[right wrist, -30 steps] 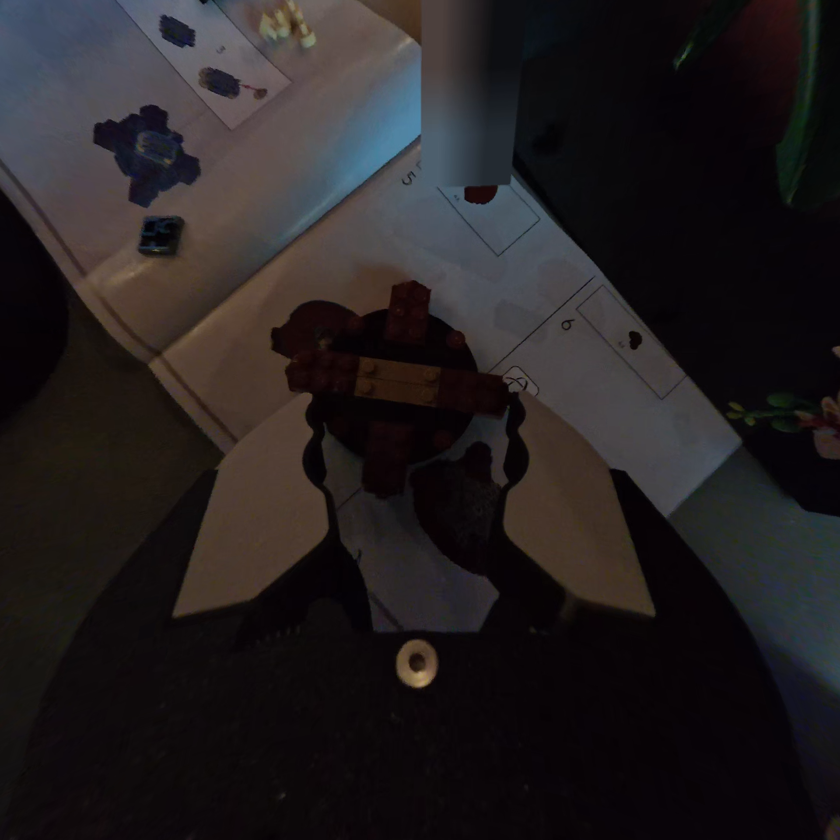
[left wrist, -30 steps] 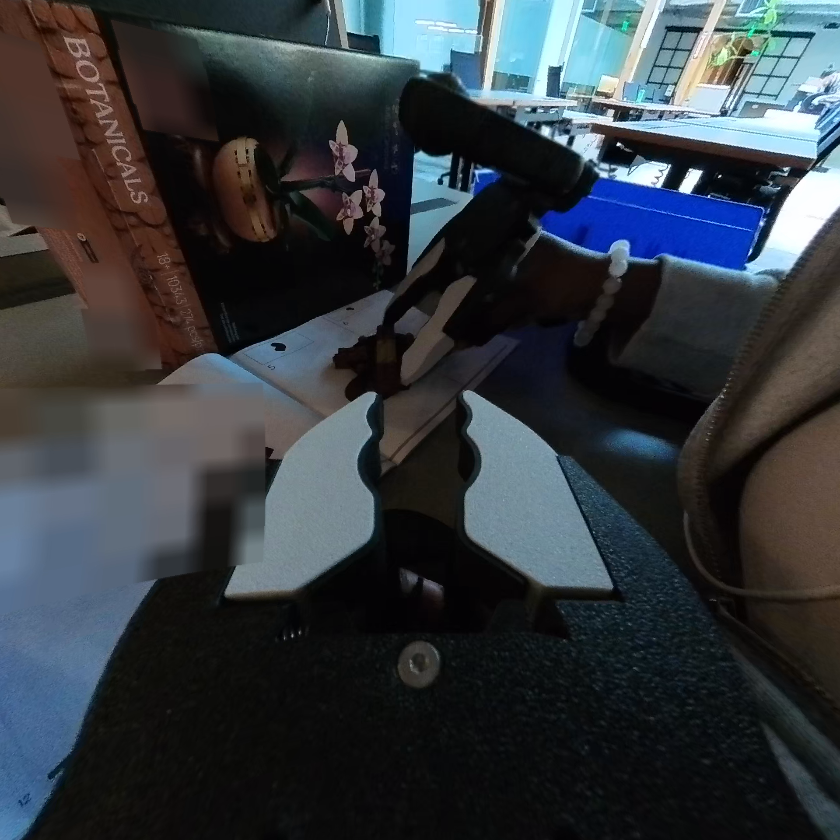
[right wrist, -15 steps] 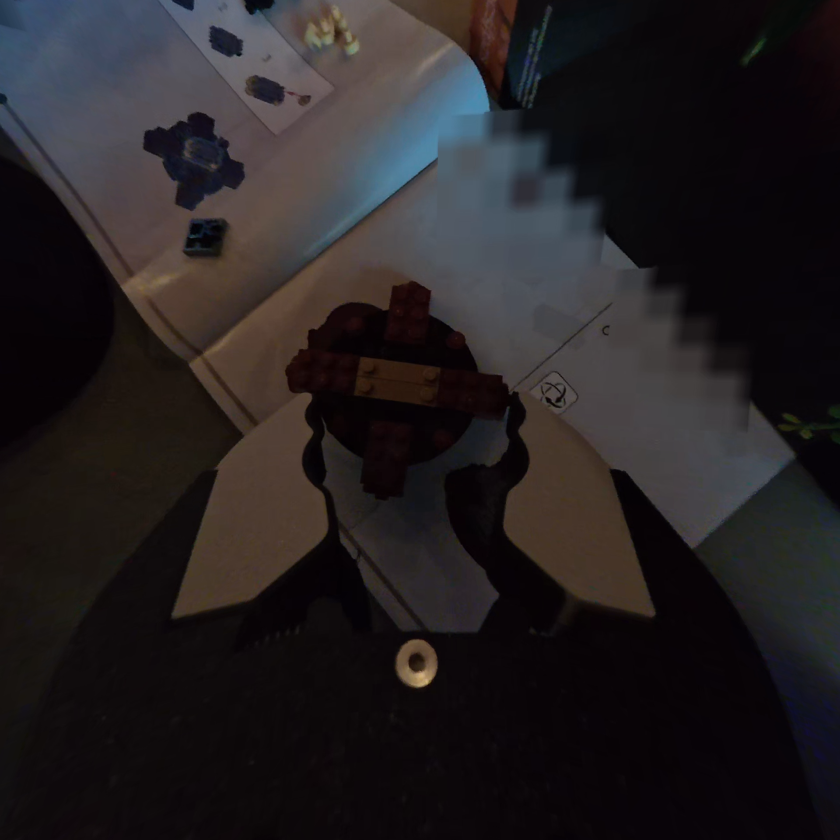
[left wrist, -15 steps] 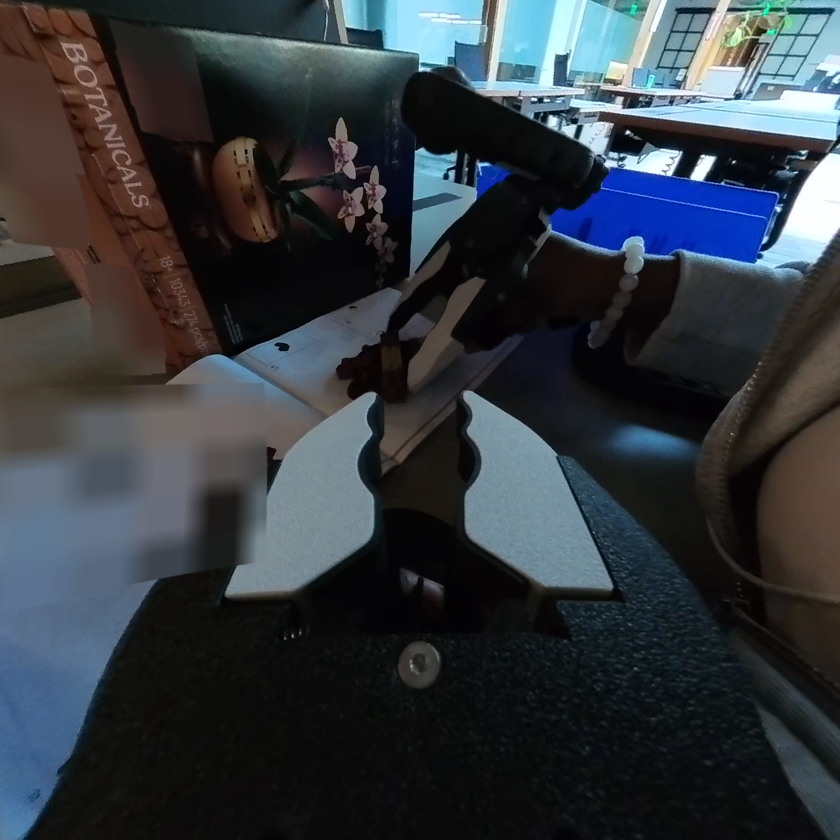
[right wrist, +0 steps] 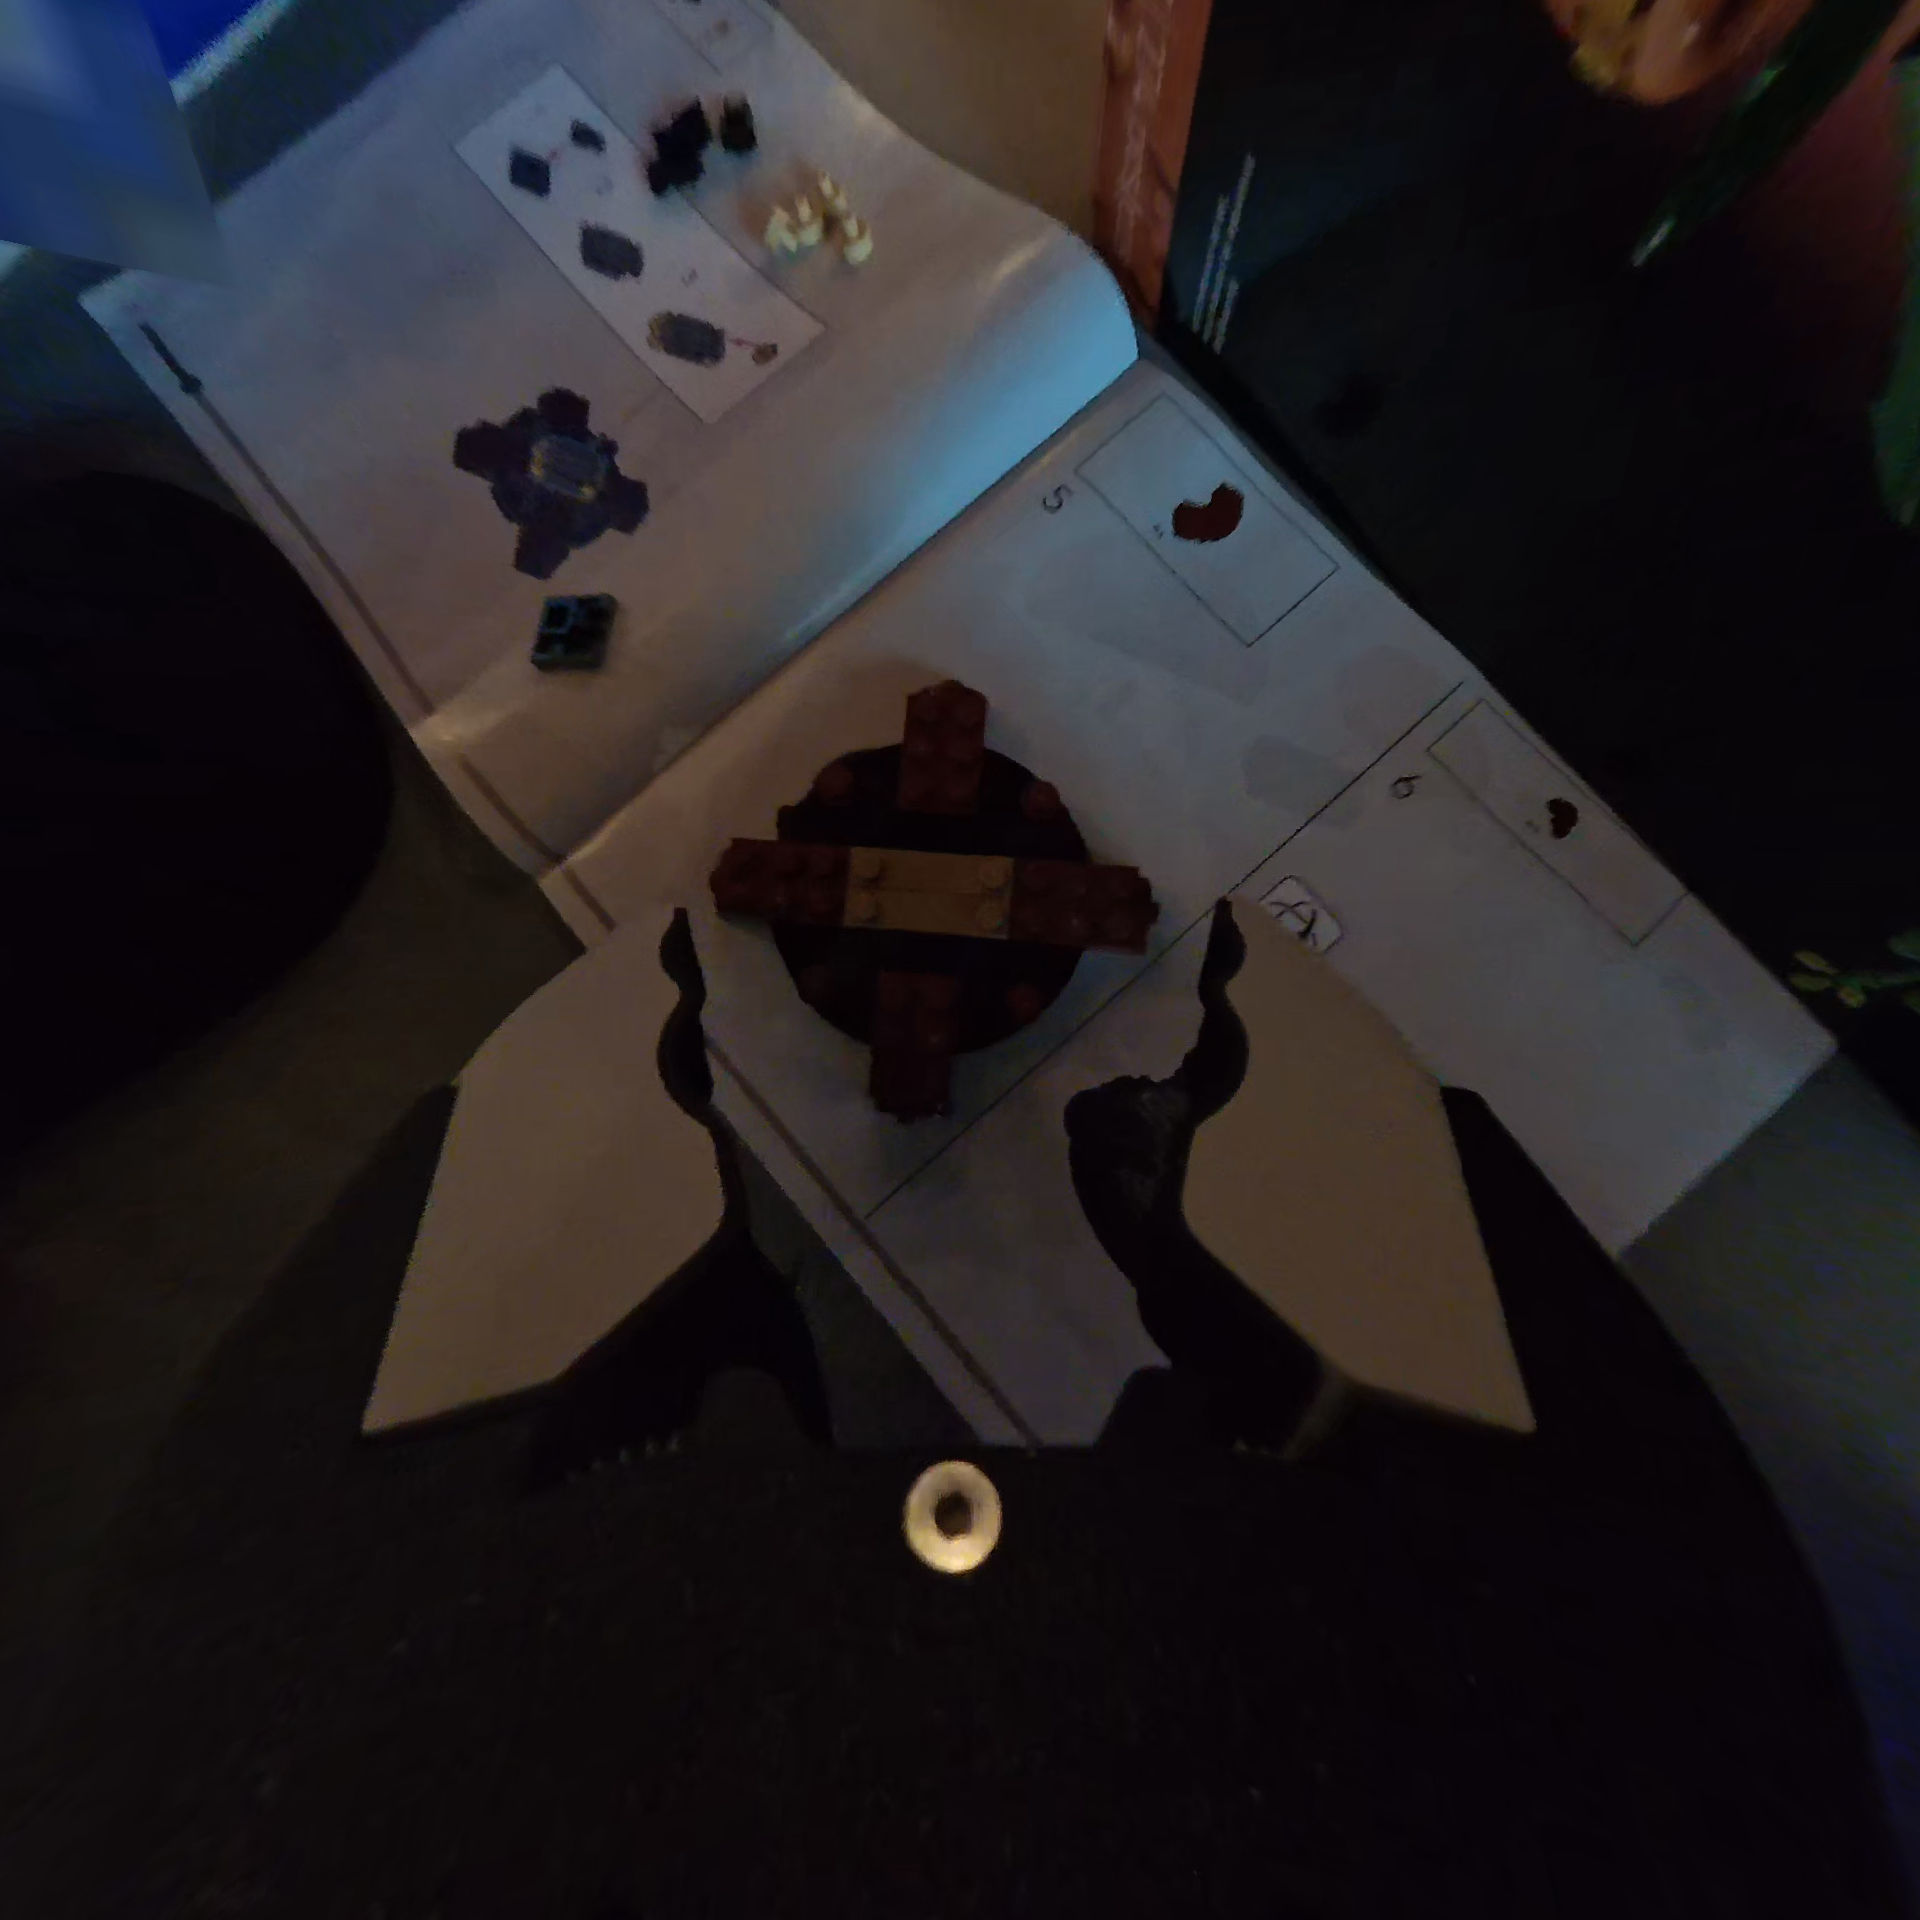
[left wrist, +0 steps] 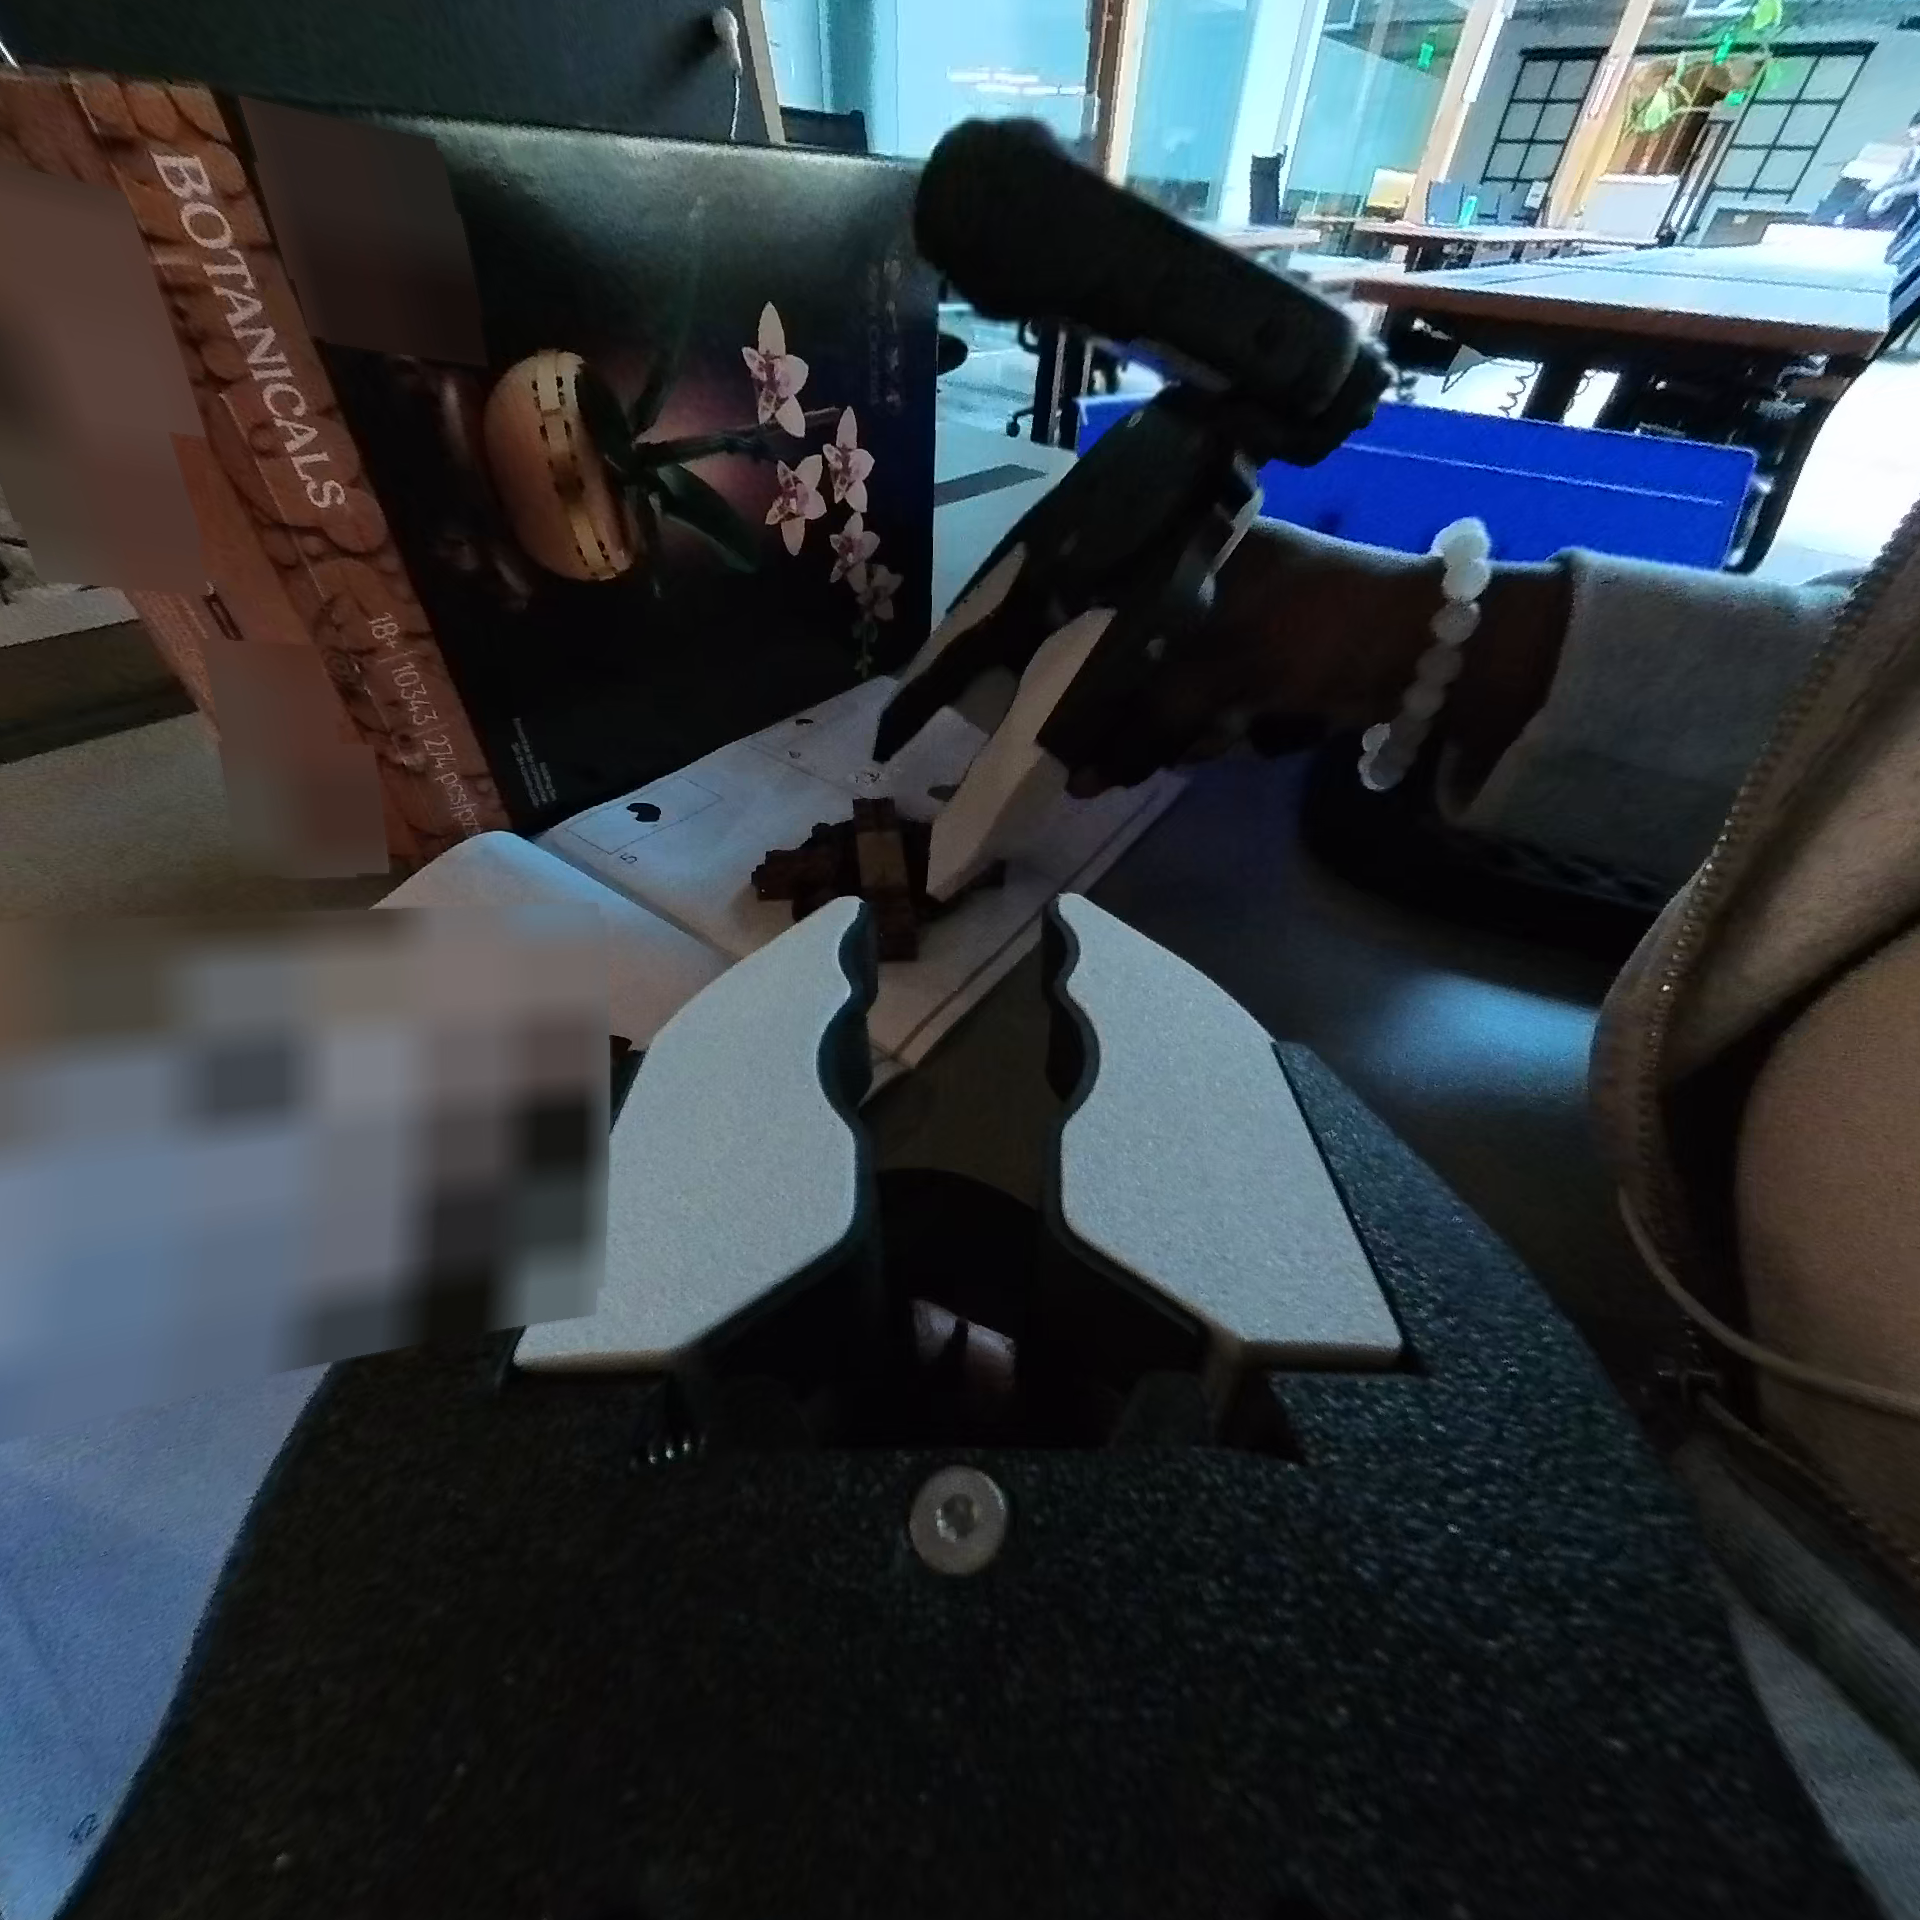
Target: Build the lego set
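A small brick-built piece sits on the open white instruction booklet: a round black studded base crossed by dark reddish-brown plates with a tan plate at the centre. It lies on the booklet's right-hand page, near the fold and towards that page's near edge. As it stands, the cross looks complete on all four arms, though I can't tell whether more is meant to go on top.

The right gripper hangs directly over it with its jaws spread wide, one finger to each side of the round base. Neither pad touches the bricks; there is booklet paper showing between each finger and the piece, so nothing is gripped. From the other side its pale finger comes down just beside the model.

The left gripper waits low at the near edge of the booklet, its jaws parted a little and nothing between them.

Loose parts remain unused on the left-hand page: a small dark square brick near the fold, and a cluster of cream pieces and black pieces towards the far edge. A dark product box showing an orchid stands upright along the booklet's far side.
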`<state>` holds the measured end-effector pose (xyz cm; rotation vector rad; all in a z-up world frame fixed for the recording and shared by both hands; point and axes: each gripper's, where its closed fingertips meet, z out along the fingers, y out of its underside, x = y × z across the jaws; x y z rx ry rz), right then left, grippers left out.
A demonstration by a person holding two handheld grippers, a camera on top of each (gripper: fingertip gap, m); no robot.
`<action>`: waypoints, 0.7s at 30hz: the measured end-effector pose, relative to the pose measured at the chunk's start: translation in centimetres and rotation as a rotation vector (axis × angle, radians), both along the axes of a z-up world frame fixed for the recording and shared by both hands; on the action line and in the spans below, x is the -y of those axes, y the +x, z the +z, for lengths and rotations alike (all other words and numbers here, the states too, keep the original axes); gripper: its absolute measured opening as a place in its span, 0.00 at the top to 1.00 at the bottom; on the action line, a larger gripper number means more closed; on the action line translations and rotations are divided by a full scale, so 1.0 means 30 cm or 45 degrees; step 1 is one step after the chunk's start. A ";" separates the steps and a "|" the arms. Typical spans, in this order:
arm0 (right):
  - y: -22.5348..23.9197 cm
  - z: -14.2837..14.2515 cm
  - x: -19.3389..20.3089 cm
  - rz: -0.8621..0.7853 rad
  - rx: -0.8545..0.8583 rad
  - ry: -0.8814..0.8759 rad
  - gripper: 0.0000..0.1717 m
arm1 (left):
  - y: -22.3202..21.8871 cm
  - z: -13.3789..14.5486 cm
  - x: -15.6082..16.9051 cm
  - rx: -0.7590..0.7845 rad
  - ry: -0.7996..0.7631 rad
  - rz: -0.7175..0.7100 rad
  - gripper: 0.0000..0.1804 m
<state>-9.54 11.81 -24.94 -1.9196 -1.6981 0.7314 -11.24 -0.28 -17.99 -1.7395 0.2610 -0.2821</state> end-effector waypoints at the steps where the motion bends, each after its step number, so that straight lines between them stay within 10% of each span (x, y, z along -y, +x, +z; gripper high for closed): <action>1: 0.001 0.017 -0.001 -0.004 -0.022 0.004 0.47 | -0.001 0.001 0.000 0.000 0.004 0.003 0.83; 17: 0.146 0.305 -0.071 -0.159 -0.371 0.275 0.44 | 0.017 -0.024 -0.007 -0.144 -0.020 0.026 0.83; 18: 0.157 0.309 -0.069 -0.153 -0.374 0.277 0.47 | 0.017 -0.025 -0.008 -0.153 -0.021 0.030 0.83; 20: 0.183 0.332 -0.012 -0.001 -0.406 0.256 1.00 | 0.017 -0.030 -0.010 -0.171 -0.025 0.039 0.83; 21: 0.196 0.361 -0.011 -0.009 -0.459 0.284 1.00 | 0.017 -0.031 -0.010 -0.180 -0.026 0.042 0.83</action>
